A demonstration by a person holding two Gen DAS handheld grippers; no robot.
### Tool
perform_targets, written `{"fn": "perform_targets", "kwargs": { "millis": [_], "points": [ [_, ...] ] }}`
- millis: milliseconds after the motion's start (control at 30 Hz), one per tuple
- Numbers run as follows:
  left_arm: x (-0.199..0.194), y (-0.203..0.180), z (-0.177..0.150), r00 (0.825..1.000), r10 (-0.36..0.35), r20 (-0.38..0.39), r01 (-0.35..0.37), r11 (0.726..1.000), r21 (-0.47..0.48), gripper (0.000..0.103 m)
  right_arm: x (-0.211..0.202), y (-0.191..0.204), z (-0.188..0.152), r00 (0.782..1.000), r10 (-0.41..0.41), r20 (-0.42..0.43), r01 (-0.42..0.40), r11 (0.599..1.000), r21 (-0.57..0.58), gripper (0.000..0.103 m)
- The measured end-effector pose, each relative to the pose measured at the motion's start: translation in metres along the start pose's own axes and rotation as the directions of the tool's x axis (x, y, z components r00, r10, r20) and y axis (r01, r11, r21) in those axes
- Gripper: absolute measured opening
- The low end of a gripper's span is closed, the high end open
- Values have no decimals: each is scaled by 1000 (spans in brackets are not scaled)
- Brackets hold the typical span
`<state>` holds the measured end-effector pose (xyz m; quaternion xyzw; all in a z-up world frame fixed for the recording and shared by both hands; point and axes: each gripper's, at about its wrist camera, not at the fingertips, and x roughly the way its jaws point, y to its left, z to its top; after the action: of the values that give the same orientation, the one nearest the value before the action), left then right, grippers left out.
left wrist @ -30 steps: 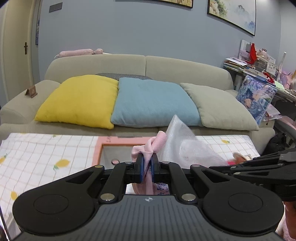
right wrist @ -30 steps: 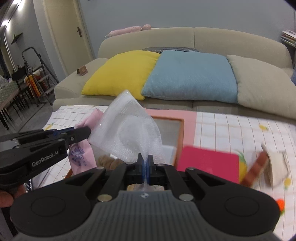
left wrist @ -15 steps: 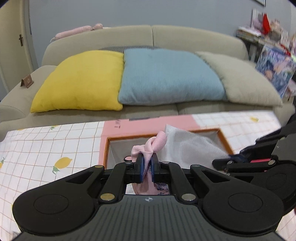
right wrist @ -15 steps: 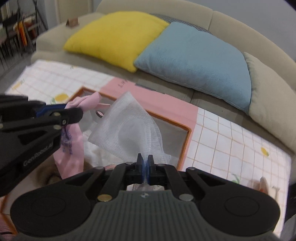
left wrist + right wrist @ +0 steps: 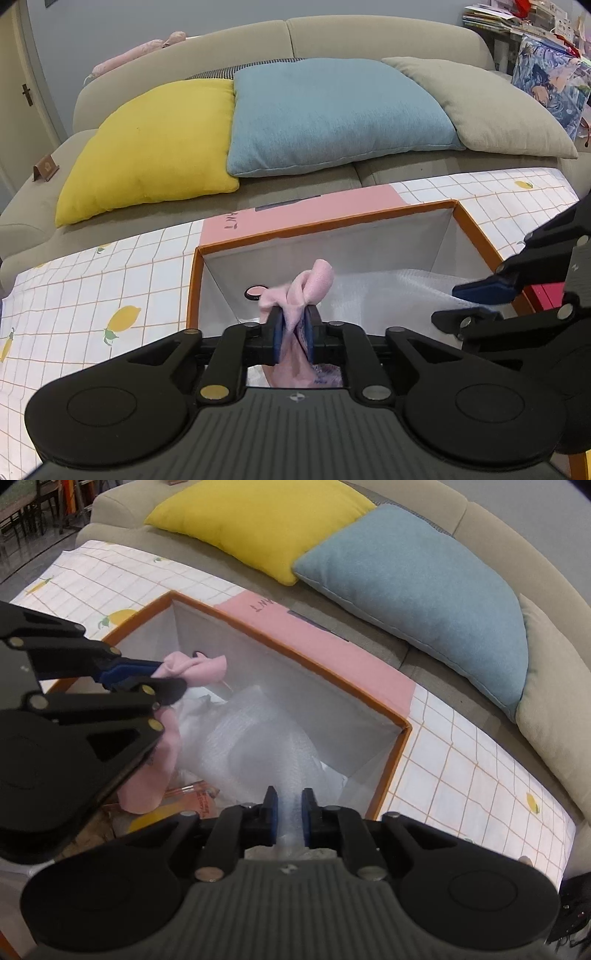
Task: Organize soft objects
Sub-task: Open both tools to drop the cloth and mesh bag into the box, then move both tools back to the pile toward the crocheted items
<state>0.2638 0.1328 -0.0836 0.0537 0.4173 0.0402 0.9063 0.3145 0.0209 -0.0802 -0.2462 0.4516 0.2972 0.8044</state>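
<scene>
My left gripper [image 5: 293,334] is shut on a pink cloth [image 5: 308,291], held over the left side of an orange-rimmed storage box [image 5: 325,223] with white walls. It also shows in the right wrist view [image 5: 162,677], with the pink cloth [image 5: 168,746] hanging below it. My right gripper [image 5: 288,821] has its jaws a little apart with white bubble wrap [image 5: 266,749] between them; the wrap lies inside the box [image 5: 295,651]. The right gripper [image 5: 484,293] shows over the box's right side in the left wrist view.
The box stands on a checked lemon-print cloth [image 5: 96,295] before a beige sofa [image 5: 369,33] with yellow [image 5: 147,144], blue [image 5: 332,110] and grey [image 5: 480,107] cushions. A pink panel [image 5: 317,638] lies behind the box. Small items lie in the box's near part [image 5: 192,797].
Both grippers have come down into the box. The bubble wrap, held up a second ago, now lies in the box. The right jaws have parted slightly.
</scene>
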Motion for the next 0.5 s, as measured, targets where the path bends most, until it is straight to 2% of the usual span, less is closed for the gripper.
{"fn": "perform_targets", "kwargs": {
  "millis": [67,167,233,267,333,500],
  "points": [
    [-3,2,2,1000,-6,5,6,1000,-10,25,-3,0,0,1000,-9,9,9,1000,-9,32],
    [-10,2,7,1000,-8,27,9,1000,-19,37,-11,-1,0,999,-27,27,27,999,-24,34],
    [-18,1,10,999,-10,53,11,1000,-28,58,-19,-3,-1,999,-24,43,25,999,-22,37],
    [-23,1,11,997,-13,70,15,999,-32,63,-23,-4,-1,998,-27,52,28,999,-19,40],
    [-35,-1,14,994,-20,109,24,999,-34,68,-34,-6,-4,997,-33,70,34,999,-14,44],
    [-60,-13,20,987,-20,159,22,1000,-15,73,-59,-14,-14,991,-67,114,66,998,11,55]
  ]
}}
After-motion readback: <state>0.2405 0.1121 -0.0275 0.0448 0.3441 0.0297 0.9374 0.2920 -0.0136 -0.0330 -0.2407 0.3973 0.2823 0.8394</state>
